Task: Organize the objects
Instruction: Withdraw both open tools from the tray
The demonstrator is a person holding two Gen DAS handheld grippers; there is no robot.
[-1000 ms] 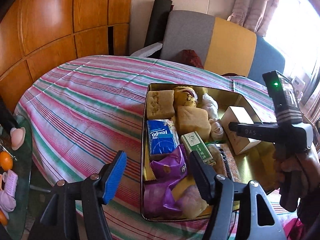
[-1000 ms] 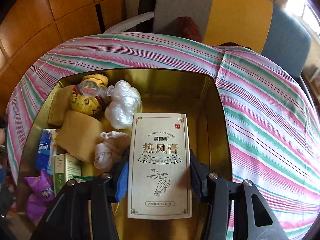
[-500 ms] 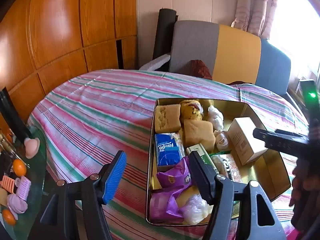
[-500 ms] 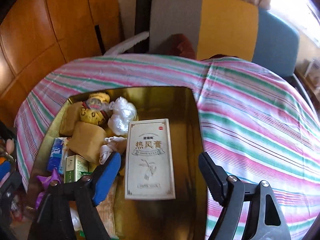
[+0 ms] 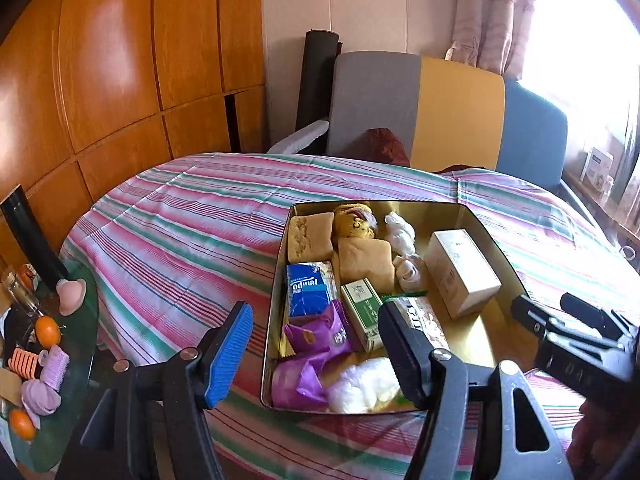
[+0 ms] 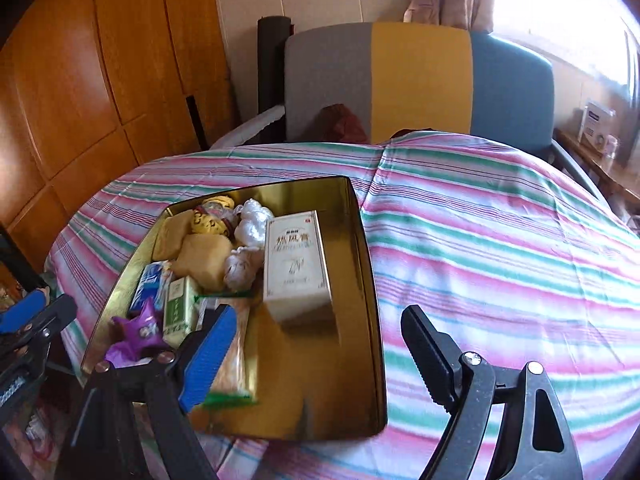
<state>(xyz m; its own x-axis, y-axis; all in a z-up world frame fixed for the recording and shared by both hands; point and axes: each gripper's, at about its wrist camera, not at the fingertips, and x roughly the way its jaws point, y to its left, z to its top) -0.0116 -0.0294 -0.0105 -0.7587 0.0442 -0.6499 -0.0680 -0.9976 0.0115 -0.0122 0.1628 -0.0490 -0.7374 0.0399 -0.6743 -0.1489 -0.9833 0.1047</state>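
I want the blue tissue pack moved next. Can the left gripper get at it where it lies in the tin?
Probably yes. The left gripper is open and empty, and the blue tissue pack lies uncovered by the gold tin's left wall, though the purple wrapper crowds its near end.

Home living or dining room. Round table under a pink-green striped tablecloth (image 5: 192,216); upholstered sofa (image 6: 420,80) in grey, yellow and blue panels behind it. Wood-panelled wall (image 5: 120,72), patterned curtain (image 5: 492,12) at a bright window. Gold tin (image 6: 368,280) of snacks and household packets.
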